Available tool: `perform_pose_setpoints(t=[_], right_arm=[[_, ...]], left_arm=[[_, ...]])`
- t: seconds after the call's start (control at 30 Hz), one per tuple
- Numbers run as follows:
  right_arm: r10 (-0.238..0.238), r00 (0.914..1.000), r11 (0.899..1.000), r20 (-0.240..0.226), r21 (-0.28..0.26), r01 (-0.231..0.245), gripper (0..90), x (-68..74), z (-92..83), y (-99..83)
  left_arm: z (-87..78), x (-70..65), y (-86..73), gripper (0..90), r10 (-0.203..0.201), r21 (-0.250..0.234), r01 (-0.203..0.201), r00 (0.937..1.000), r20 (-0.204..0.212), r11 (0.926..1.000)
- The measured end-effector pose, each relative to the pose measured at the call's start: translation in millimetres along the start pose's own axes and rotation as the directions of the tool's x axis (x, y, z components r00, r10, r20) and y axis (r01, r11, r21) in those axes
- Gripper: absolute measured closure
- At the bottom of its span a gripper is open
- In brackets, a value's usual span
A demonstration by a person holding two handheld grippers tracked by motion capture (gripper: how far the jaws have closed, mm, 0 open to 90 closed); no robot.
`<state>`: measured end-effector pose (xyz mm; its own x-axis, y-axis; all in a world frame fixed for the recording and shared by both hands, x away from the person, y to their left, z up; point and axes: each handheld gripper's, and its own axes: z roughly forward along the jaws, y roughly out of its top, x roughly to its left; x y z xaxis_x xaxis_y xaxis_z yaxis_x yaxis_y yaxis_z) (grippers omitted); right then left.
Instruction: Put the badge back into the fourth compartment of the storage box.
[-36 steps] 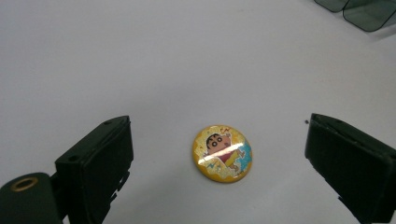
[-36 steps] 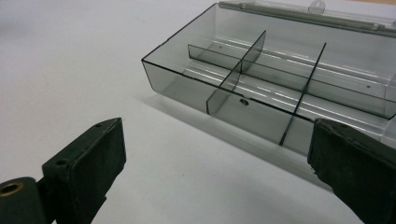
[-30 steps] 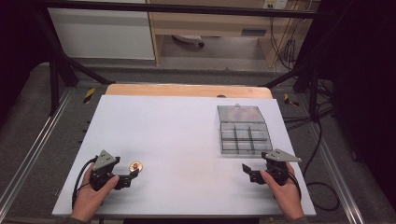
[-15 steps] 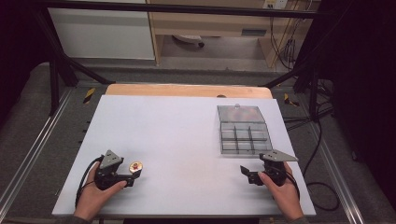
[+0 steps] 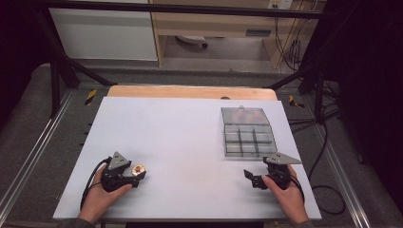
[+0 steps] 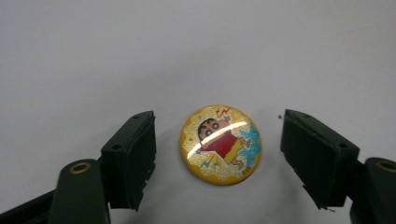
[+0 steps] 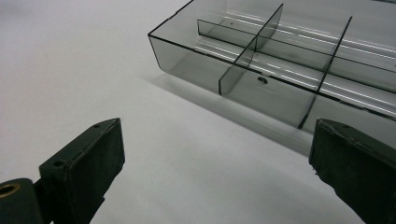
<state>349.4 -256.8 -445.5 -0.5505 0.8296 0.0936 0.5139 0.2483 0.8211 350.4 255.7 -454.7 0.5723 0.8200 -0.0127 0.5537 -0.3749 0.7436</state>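
A round yellow badge (image 6: 221,144) with a cartoon figure in red lies flat on the white table (image 5: 180,142). My left gripper (image 6: 217,161) straddles it; its jaws have just been closing, and a gap still shows on each side of the badge (image 5: 138,169). In the high view that left gripper (image 5: 135,176) sits at the table's front left. At the front right my right gripper (image 5: 248,176) stands open with nothing between its jaws (image 7: 217,177), just short of a clear smoky compartment box (image 7: 299,60), (image 5: 249,137) whose lid lies open.
The box's open lid (image 5: 244,115) lies flat behind it. A wooden strip (image 5: 190,91) runs along the table's far edge. Dark metal frame rails (image 5: 57,76) flank the table, and cables (image 5: 328,190) trail at the right.
The left gripper's jaws have narrowed around the badge and the hand has shifted slightly. The right gripper has kept still.
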Motion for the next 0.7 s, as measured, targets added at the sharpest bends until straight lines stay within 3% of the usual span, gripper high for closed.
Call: perform_pose_setpoints(t=[0.37,0.6,0.7], right_arm=[[-0.021,0.9998,1.0,-0.003,0.016,0.021,4.0,2.3,1.6,0.2],[-0.031,0.9995,0.999,-0.005,0.027,0.031,4.0,3.5,2.5,0.0],[-0.029,0.9996,0.999,-0.005,0.025,0.029,4.0,3.7,1.9,-0.1]], left_arm=[[3.1,-3.7,0.3,46.0,0.049,0.006,-0.049,0.9988,-0.011,0.9988],[2.1,-3.3,2.5,47.7,0.05,0.019,-0.05,0.9987,-0.001,0.9985],[-1.6,-2.8,4.2,47.9,0.042,-0.014,-0.042,0.9991,-0.002,0.999]])
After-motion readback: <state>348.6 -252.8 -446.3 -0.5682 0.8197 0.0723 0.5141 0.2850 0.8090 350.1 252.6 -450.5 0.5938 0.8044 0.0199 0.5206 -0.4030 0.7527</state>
